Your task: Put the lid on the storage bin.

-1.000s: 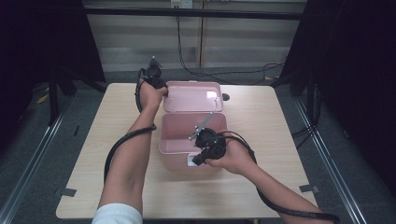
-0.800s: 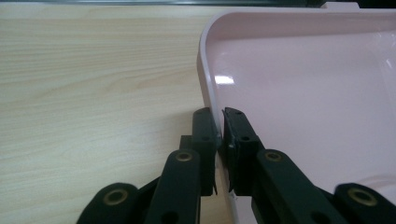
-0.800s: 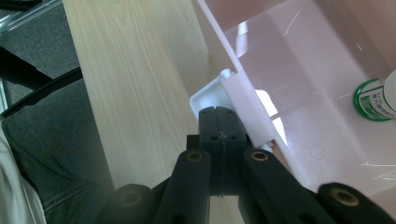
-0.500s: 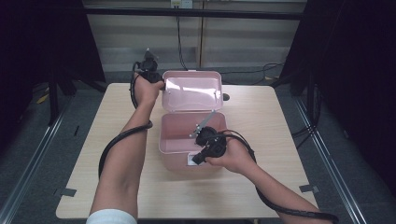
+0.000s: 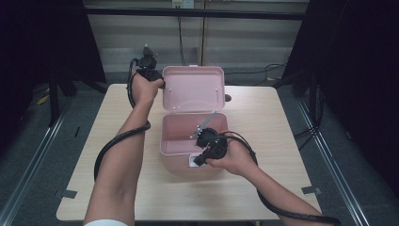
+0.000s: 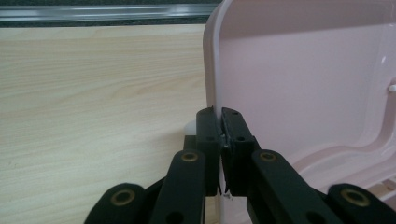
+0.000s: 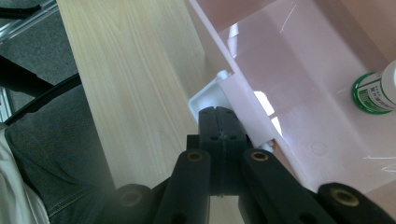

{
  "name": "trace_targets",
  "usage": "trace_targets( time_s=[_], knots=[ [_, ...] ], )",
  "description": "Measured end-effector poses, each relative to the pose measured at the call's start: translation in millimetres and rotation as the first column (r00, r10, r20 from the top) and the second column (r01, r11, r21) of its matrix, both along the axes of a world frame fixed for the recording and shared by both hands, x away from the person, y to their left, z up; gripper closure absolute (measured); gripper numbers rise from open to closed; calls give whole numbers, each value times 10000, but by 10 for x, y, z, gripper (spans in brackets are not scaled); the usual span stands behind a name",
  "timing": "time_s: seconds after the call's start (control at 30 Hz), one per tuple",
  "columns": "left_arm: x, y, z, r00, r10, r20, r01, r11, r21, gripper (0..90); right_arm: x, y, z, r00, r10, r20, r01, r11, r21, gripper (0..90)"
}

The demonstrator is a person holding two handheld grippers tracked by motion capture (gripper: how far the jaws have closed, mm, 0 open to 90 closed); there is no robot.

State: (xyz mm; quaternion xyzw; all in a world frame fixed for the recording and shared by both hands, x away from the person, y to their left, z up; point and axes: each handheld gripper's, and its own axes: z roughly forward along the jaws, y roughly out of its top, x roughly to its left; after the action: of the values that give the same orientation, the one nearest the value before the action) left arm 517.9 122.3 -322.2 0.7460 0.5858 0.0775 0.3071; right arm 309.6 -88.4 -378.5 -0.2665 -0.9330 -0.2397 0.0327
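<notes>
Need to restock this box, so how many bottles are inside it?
1: a green-capped bottle lies on the floor of the pink box. Others may be hidden, since much of the inside is out of sight.

My rig: left gripper (image 5: 149, 70) and right gripper (image 5: 209, 147), both black, two-jawed, with brass-ringed pivot screws and thick black cables trailing. I wear a white short sleeve (image 5: 106, 222) and grey jeans (image 7: 56, 154).

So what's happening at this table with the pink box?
A person is opening a pink box on a table with a gripper in each hand. The left gripper is clamped on the edge of the lid, which stands upright. The right gripper, jaws shut, sits at the white latch on the front wall. A green-capped bottle lies inside.
</notes>
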Motion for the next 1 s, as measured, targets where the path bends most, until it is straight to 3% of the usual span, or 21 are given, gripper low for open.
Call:
trace_targets(
  time_s=[0.3,0.6,1.0],
  knots=[
    [-54,18,90,9999,-125,-44,125,9999,-26,877,1,7,4,9999,-110,-26,110,9999,-47,900],
    [-96,13,194,9986,-484,-193,490,9983,321,878,1,14,6,9997,-228,-47,228,9997,-64,900],
    [-123,25,270,9962,-779,-382,795,9960,413,878,4,17,7,9996,-284,-61,284,9996,-58,900]
  ],
)
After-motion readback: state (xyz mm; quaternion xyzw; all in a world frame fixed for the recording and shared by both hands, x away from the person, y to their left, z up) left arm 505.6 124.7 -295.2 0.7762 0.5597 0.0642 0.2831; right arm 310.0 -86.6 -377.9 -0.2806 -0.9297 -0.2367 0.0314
